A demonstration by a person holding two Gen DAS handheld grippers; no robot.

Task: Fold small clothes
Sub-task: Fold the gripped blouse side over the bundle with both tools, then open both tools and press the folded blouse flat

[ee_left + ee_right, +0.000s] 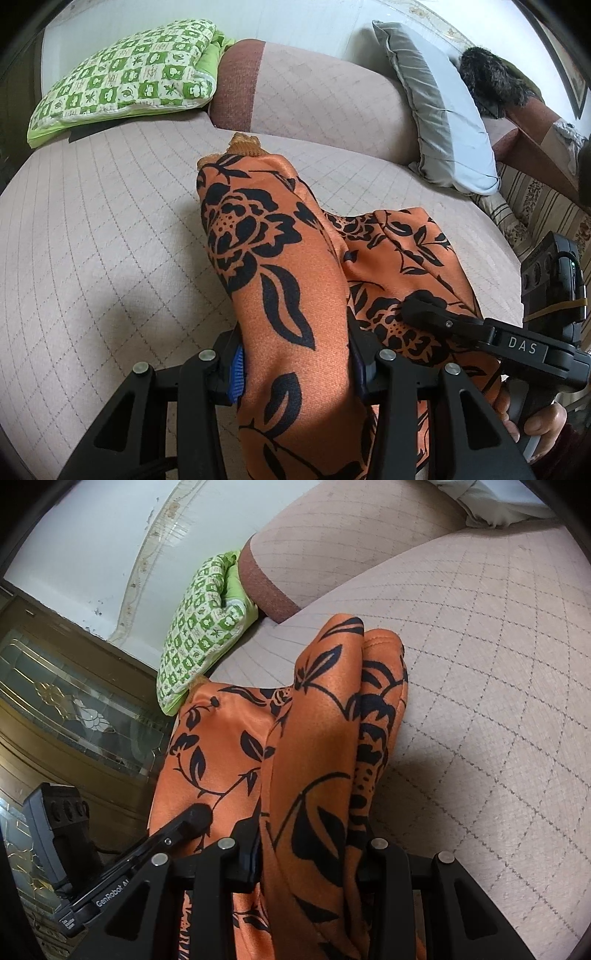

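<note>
An orange garment with a black flower print [280, 266] hangs between my two grippers above the sofa seat. My left gripper [295, 365] is shut on a bunched fold of it; the cloth covers the fingertips. The right gripper [432, 314] shows in the left wrist view at the right, clamped on the same cloth. In the right wrist view my right gripper [310, 864] is shut on the garment [306, 738], which drapes forward over the jaws. The left gripper [195, 819] shows at lower left, gripping the cloth.
The pink quilted sofa seat [110, 229] lies below. A green patterned cushion [125, 77] sits at the back left, a grey pillow [439, 107] and dark fur item [491, 85] at the back right. A dark wood and glass cabinet [74, 709] stands to the left.
</note>
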